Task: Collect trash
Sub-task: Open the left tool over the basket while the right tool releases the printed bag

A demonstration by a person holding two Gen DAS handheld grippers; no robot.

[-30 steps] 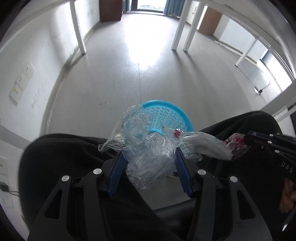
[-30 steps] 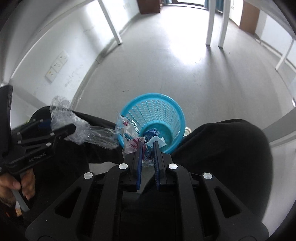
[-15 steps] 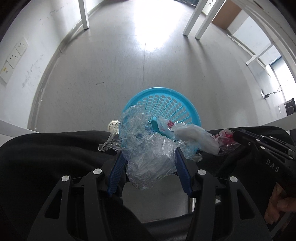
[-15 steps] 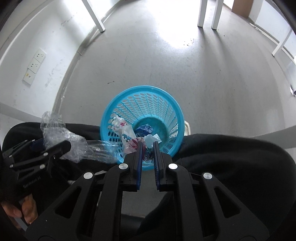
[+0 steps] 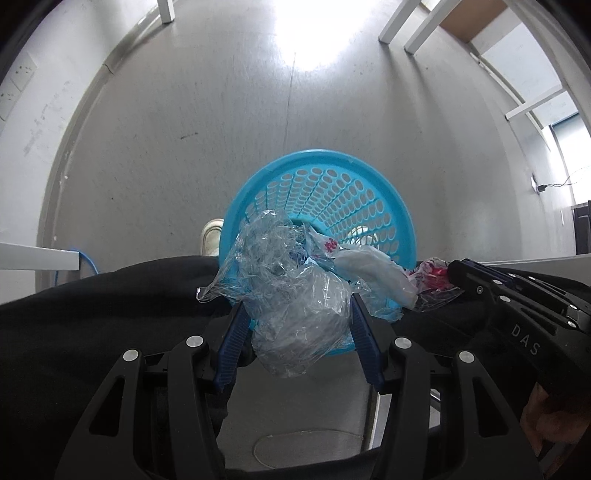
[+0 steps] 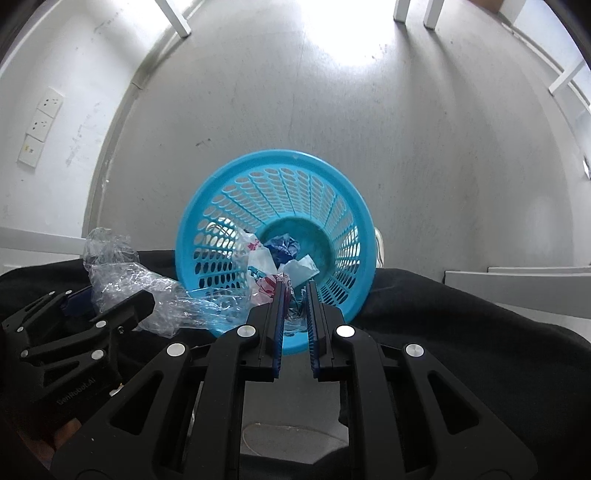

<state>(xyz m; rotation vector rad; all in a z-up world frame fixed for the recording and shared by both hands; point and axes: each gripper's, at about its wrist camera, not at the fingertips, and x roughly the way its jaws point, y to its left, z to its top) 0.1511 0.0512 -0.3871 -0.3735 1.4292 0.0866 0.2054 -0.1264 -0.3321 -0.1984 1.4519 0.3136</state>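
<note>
A blue perforated plastic basket [image 5: 332,192] [image 6: 280,192] stands on the grey floor, seen from above. My left gripper [image 5: 295,306] is shut on a crumpled clear plastic bag [image 5: 295,295], held just above the basket's near rim; the bag also shows in the right wrist view [image 6: 122,273]. My right gripper [image 6: 294,291] is shut on a white and red wrapper [image 6: 267,284], held over the basket's near rim; the wrapper also shows in the left wrist view [image 5: 373,269]. Blue and white scraps [image 6: 284,251] lie in the basket's bottom.
The person's black-clad legs [image 6: 461,332] flank the basket on both sides. A white shoe [image 5: 212,236] shows by the basket. White table legs [image 5: 399,22] stand far off. Wall sockets [image 6: 40,125] sit on the left wall.
Both grippers have moved forward and tilted down over the basket, which now fills more of each view. Each keeps its hold on its piece of trash.
</note>
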